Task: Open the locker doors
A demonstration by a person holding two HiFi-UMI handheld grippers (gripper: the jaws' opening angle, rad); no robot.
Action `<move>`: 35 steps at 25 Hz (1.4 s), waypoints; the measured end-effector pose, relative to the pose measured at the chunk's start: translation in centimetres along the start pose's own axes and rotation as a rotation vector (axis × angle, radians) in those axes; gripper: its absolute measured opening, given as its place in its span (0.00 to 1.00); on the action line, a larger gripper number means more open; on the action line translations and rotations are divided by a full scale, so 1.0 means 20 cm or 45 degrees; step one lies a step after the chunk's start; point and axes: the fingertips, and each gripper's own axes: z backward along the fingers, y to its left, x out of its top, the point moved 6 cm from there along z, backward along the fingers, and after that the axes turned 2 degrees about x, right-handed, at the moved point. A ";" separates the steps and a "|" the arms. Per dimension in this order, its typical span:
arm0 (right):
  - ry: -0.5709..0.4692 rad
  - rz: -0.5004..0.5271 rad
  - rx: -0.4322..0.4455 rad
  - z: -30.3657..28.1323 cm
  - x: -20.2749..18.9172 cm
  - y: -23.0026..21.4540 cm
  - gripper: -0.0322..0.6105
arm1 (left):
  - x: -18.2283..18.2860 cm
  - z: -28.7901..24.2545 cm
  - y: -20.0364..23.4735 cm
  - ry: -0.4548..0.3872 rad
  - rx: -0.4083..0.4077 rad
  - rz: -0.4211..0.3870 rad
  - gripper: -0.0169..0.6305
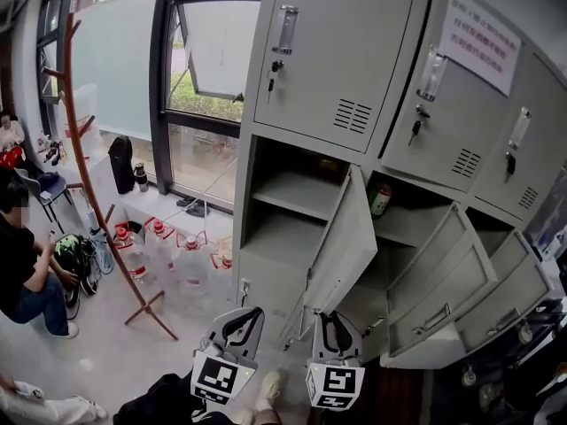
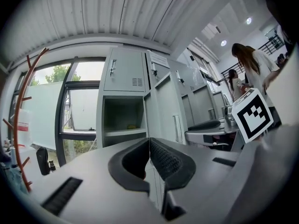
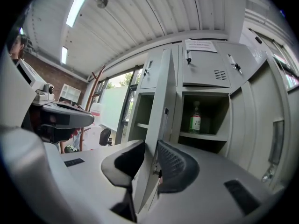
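— Right hand-held gripper [image 3: 150, 146]?
— Closed narrowly on the free edge of the open locker door [image 3: 161, 101], low down.
— Left hand-held gripper [image 2: 149, 141]?
— Jaws together, empty, just left of that door.

The lockers [image 1: 341, 51] are pale grey, the bottle [image 3: 195, 118] green with a white label, and the coat stand [image 1: 89, 166] reddish-brown.
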 end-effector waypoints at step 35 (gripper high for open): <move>0.026 -0.009 -0.321 0.77 -0.13 -0.35 0.12 | 0.06 0.06 -0.52 -0.018 -0.270 0.014 0.06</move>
